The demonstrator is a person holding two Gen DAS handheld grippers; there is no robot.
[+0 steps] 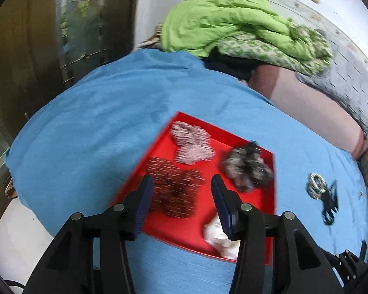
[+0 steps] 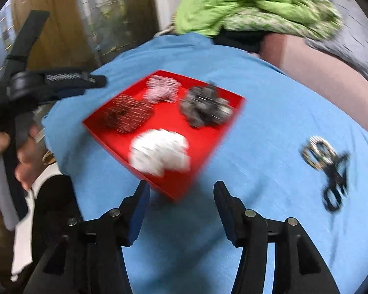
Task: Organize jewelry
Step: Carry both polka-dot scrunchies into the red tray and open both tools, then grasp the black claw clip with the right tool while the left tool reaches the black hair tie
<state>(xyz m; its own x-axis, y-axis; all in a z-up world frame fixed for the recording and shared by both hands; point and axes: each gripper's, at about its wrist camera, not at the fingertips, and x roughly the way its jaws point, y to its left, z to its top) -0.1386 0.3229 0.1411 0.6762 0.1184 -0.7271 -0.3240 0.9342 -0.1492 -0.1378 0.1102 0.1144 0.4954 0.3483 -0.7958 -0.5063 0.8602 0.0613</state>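
Bedroom corner, with a wooden door and glass panel behind; a bed under a smooth blue sheet [image 2: 233, 220] carrying everything, a crumpled green quilt [image 1: 235, 24] piled at its far end.

Sitting on the sheet, a shallow square red tray [image 2: 203, 147] holding four soft fabric hair pieces: a dark red dotted bow [image 1: 176, 191], a pink-and-white striped bow [image 1: 191, 144], a grey-and-black ruffled scrunchie [image 1: 247, 169] and a white ruffled scrunchie [image 2: 159, 154]. Lying loose on the sheet, ahead and to the right of the right jaws and well apart from the tray, a small silver-and-gold metal buckle with a thin black strap or cord [image 2: 326, 166]; motion blur hiding its exact make.

Probably handling as light and small: hard and likely slippery at the metal part, limp at the black part, sitting low on soft bedding. Likely gripping best across the rigid metal frame, pinching from above so the pads close on solid edges and not on the cord, which might slide or dangle.

Left gripper [image 1: 181, 183] hovering over the tray, jaws standing about half open, the dark red bow showing below the gap but nothing pressed between the pads. Right gripper [image 2: 181, 191] hovering over bare sheet just short of the tray's near corner, jaws likewise about half open, holding and touching nothing.
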